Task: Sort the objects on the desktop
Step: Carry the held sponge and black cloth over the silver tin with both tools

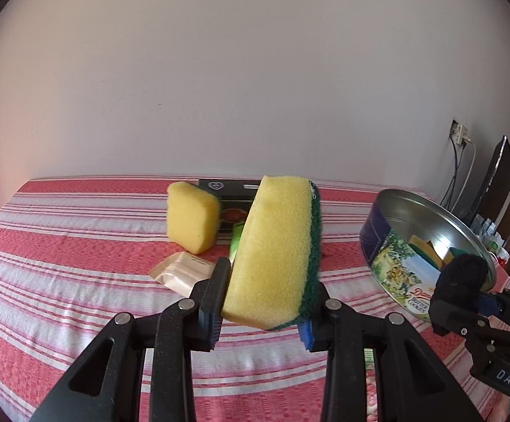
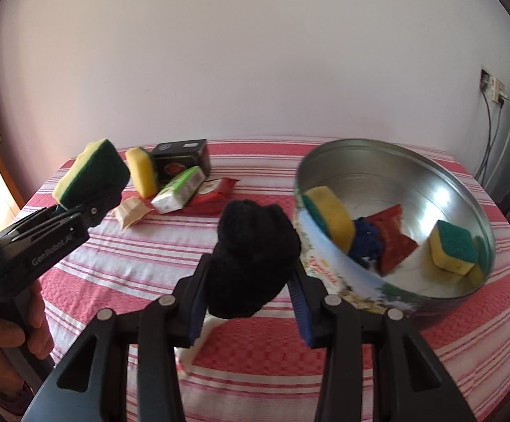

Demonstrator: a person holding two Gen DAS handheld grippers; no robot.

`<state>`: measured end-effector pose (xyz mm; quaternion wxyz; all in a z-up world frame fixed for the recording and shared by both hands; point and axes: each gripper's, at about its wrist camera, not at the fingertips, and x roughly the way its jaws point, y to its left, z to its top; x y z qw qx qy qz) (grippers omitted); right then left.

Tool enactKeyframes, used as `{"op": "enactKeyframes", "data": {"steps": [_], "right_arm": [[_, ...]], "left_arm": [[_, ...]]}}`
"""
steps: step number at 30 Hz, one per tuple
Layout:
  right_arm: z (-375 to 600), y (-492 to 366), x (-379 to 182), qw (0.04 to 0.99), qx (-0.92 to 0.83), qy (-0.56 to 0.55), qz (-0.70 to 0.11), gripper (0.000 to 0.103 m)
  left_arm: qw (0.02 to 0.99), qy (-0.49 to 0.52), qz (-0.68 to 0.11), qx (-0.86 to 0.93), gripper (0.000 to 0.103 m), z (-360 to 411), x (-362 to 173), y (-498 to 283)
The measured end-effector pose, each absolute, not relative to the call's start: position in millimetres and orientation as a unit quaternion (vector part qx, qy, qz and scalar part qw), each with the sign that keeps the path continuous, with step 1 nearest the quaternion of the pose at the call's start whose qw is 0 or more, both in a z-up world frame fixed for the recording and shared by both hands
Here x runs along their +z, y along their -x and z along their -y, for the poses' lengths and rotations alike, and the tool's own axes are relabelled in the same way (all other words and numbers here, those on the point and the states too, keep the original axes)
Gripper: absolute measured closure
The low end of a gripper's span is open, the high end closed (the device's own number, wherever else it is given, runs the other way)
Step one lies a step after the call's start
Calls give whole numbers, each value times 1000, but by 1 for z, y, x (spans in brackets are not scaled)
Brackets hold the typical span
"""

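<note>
My left gripper [image 1: 272, 281] is shut on a yellow sponge with a green scouring side [image 1: 276, 242], held upright above the red-striped tablecloth [image 1: 61, 246]. The right wrist view shows that same sponge [image 2: 91, 172] at the left. My right gripper [image 2: 251, 267] is shut on a black woolly bundle [image 2: 255, 246], lifted just left of a round metal tin [image 2: 325, 274]. The tin holds two yellow-green sponges [image 2: 329, 218], a red packet [image 2: 394, 239] and a blue cloth [image 2: 365, 242]. In the left wrist view the bundle [image 1: 460, 277] hangs in front of the tin [image 1: 395, 263].
At the back of the table lie a plain yellow sponge [image 2: 142, 172], a black box [image 2: 181, 158], a green-white packet [image 2: 179, 193], a red packet [image 2: 212, 190] and a beige packet [image 2: 130, 211]. A hand [image 2: 5, 334] holds the left gripper. Cables hang on the wall at right.
</note>
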<state>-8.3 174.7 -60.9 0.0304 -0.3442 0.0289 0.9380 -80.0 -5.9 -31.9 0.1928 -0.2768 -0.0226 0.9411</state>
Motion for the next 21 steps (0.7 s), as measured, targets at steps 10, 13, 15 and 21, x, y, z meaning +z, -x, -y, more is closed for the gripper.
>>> {"op": "enactKeyframes", "data": {"steps": [10, 13, 15, 21], "right_arm": [[-261, -11, -38, 114, 939, 318, -57, 61], [-282, -7, -37, 135, 938, 314, -65, 61], [-298, -10, -35, 148, 936, 310, -72, 61], [-335, -7, -30, 183, 932, 301, -90, 61]], "left_arm": [[250, 270, -17, 930, 67, -83, -16, 67], [257, 264, -28, 929, 67, -105, -12, 66], [261, 261, -38, 929, 67, -122, -12, 68], [272, 266, -59, 923, 67, -174, -17, 75]]}}
